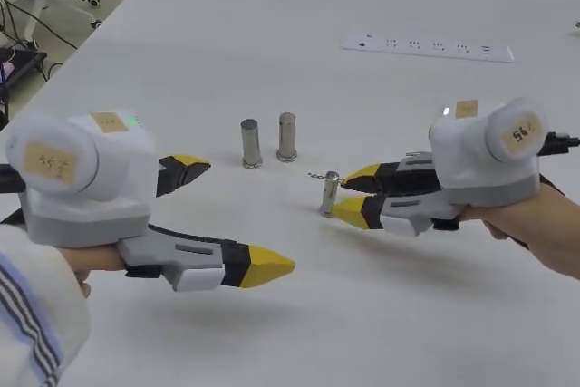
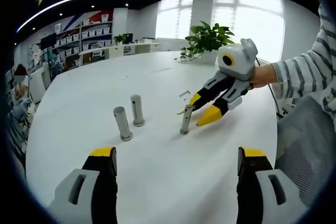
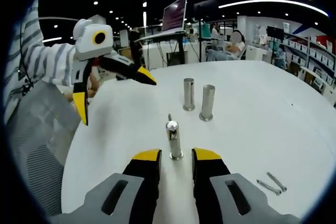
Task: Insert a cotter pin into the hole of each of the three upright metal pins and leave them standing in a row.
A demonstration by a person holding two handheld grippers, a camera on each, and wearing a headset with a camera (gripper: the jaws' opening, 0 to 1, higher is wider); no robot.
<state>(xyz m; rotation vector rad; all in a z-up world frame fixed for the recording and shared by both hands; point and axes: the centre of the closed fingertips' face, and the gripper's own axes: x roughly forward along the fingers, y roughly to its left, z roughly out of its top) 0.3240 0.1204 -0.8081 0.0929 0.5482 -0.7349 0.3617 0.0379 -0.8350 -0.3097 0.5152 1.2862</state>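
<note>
Three upright metal pins stand on the white table [image 1: 272, 6]. Two bare pins [image 1: 251, 144] [image 1: 286, 137] stand side by side at the middle. A third pin [image 1: 330, 193] stands nearer and to their right, with a cotter pin [image 1: 317, 175] through its top, sticking out to the left. My right gripper [image 1: 353, 194] is open, its yellow tips just right of that pin; in the right gripper view the pin [image 3: 174, 140] stands right at the narrow gap between the jaws. My left gripper [image 1: 234, 215] hovers wide open at the near left, holding nothing.
Two loose cotter pins [image 3: 271, 183] lie on the table to the right of my right gripper. A white power strip [image 1: 426, 46] lies at the far right. A potted plant [image 2: 207, 38] stands at the table's far edge.
</note>
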